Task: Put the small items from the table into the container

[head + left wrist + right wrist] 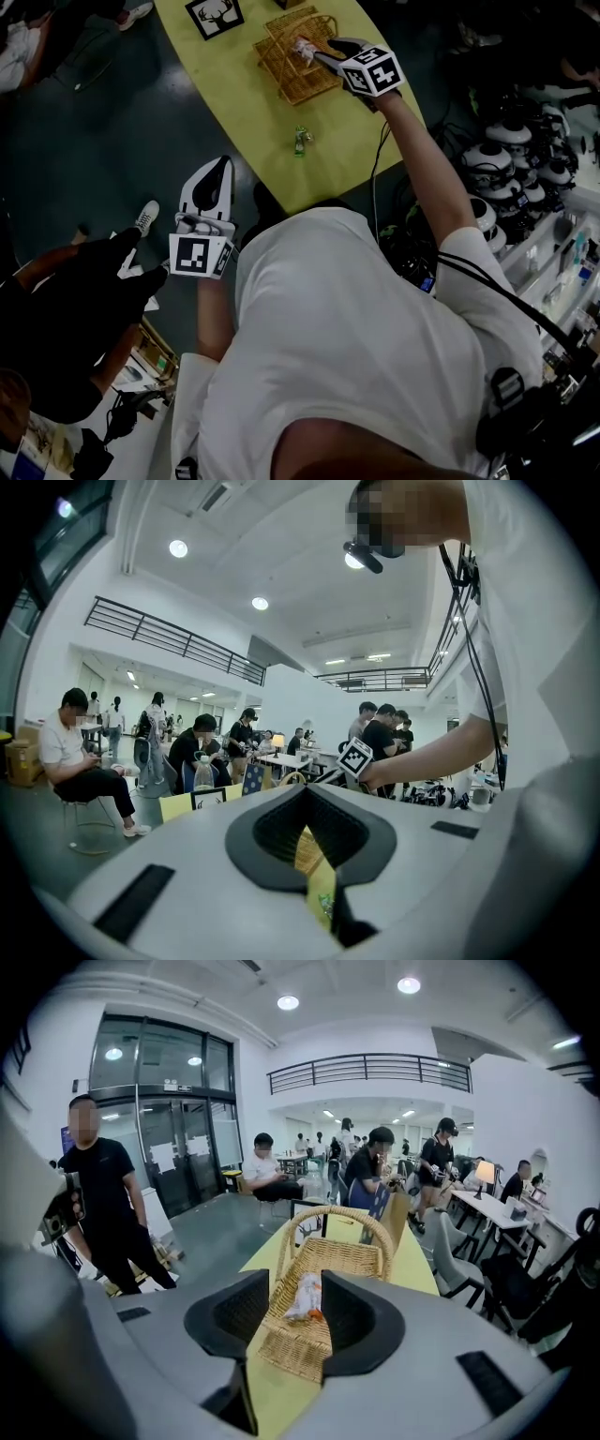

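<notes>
Right tongs point(296, 1286) are hovering open over the white-orange packet point(305, 1296) lying in the wicker basket point(328, 1255), frame center; left tongs point(306, 794) are resting closed.

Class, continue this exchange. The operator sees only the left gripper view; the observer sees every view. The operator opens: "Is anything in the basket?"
Observer: Yes. A white and orange packet lies inside the basket.
Operator: Does the right gripper hold it?
Observer: No. The right gripper points down at the packet with its jaws wide apart, and the pads do not touch it.
Operator: Where is my left gripper relative to the table?
Observer: The left gripper is off the table, over the floor beside the person, short of the small green item.
</notes>
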`<state>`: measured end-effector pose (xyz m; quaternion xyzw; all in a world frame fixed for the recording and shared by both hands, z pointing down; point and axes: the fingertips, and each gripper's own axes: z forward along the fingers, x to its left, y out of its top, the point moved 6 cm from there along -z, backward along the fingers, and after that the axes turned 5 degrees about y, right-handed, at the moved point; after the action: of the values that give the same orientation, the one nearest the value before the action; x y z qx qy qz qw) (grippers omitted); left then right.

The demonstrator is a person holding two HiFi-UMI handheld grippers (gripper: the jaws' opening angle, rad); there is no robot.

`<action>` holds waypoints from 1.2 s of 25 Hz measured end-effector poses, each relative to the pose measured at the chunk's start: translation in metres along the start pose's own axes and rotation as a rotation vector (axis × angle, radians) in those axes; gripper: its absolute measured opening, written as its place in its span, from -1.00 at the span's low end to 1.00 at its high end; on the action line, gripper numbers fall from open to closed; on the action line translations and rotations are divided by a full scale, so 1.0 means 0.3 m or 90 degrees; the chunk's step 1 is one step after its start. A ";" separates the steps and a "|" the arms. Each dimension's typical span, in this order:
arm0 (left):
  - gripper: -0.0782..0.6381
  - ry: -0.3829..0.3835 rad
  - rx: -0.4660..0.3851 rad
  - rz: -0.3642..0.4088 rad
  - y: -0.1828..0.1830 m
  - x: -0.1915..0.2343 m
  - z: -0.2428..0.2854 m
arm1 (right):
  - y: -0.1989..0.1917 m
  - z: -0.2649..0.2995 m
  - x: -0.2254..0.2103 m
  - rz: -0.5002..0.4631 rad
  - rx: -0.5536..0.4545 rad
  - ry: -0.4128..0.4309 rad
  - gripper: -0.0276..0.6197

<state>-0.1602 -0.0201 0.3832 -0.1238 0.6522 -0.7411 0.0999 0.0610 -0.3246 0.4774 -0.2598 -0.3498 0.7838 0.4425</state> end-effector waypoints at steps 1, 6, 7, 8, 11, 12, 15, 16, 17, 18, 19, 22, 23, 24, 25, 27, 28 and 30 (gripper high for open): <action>-0.76 -0.002 -0.002 0.001 0.004 -0.003 -0.005 | -0.002 -0.011 0.009 -0.001 -0.001 0.000 -0.35; -0.76 -0.013 -0.005 0.005 0.015 -0.013 -0.010 | -0.017 -0.051 0.040 0.005 -0.007 0.004 -0.36; -0.76 -0.015 -0.006 0.005 0.017 -0.014 -0.009 | -0.021 -0.057 0.049 0.006 -0.009 0.008 -0.36; -0.76 -0.016 -0.007 0.005 0.019 -0.015 -0.008 | -0.026 -0.062 0.059 0.005 -0.011 0.012 -0.36; -0.76 -0.015 -0.008 0.005 0.023 -0.020 -0.007 | -0.047 -0.070 0.091 0.000 -0.013 0.024 -0.36; -0.76 -0.016 -0.008 0.007 0.025 -0.022 -0.007 | -0.054 -0.073 0.100 -0.001 -0.012 0.028 -0.36; -0.76 -0.018 -0.014 0.010 0.034 -0.027 -0.002 | -0.074 -0.075 0.121 -0.005 -0.009 0.036 -0.36; -0.76 -0.020 -0.018 0.009 0.037 -0.028 -0.002 | -0.082 -0.074 0.126 -0.005 -0.007 0.038 -0.36; -0.76 -0.022 -0.022 0.007 0.039 -0.029 -0.001 | -0.090 -0.074 0.131 -0.004 -0.006 0.039 -0.36; -0.76 -0.025 -0.023 0.006 0.039 -0.031 0.000 | -0.098 -0.074 0.135 -0.002 -0.005 0.040 -0.36; -0.76 -0.028 -0.024 0.006 0.038 -0.033 0.001 | -0.106 -0.074 0.139 0.000 -0.004 0.041 -0.36; -0.76 -0.034 -0.019 0.006 0.032 -0.041 0.005 | -0.133 -0.073 0.150 0.007 0.001 0.044 -0.36; -0.76 -0.035 -0.017 0.005 0.029 -0.043 0.006 | -0.142 -0.072 0.154 0.010 0.003 0.046 -0.36; -0.76 -0.036 -0.015 0.004 0.027 -0.045 0.006 | -0.151 -0.070 0.159 0.013 0.004 0.049 -0.36; -0.76 -0.036 -0.014 0.003 0.026 -0.047 0.006 | -0.161 -0.068 0.164 0.016 0.006 0.051 -0.36; -0.76 -0.036 -0.011 0.003 0.025 -0.048 0.007 | -0.181 -0.060 0.176 0.018 0.011 0.057 -0.36; -0.76 -0.036 -0.010 0.003 0.024 -0.048 0.007 | -0.191 -0.054 0.182 0.018 0.015 0.059 -0.36; -0.76 -0.033 -0.008 0.004 0.021 -0.048 0.004 | -0.219 -0.040 0.201 0.015 0.023 0.065 -0.36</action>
<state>-0.1462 -0.0174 0.3764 -0.1413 0.6542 -0.7335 0.1186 0.0748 -0.2442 0.5152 -0.2956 -0.3090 0.7809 0.4554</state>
